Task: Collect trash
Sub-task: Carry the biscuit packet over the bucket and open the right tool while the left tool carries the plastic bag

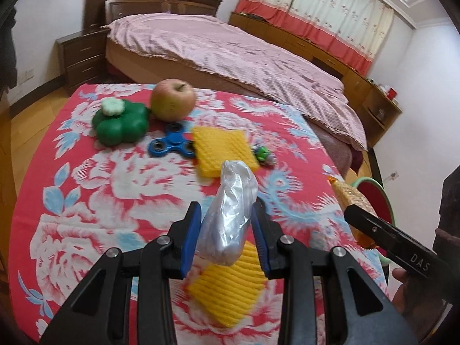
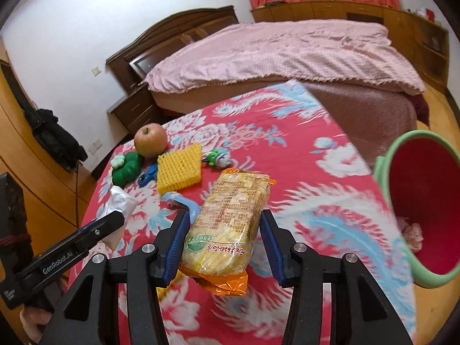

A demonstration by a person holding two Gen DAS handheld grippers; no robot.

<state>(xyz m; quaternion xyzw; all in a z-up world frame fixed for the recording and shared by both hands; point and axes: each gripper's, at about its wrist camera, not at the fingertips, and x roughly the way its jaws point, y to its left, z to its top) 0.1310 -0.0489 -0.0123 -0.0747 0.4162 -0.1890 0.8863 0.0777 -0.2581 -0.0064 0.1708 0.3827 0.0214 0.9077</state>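
My right gripper (image 2: pixel 224 247) clamps a snack packet (image 2: pixel 230 224) at centre frame, its long axis running away from me toward the upper frame, orange crimped end nearest the camera. It is a translucent yellow wrapper with brown print. My left gripper (image 1: pixel 225 230) holds a crumpled clear plastic bag (image 1: pixel 230 212), standing upright, low in the frame. The red bin (image 2: pixel 422 204) with a green rim sits at right, beside the floral surface (image 2: pixel 316 172).
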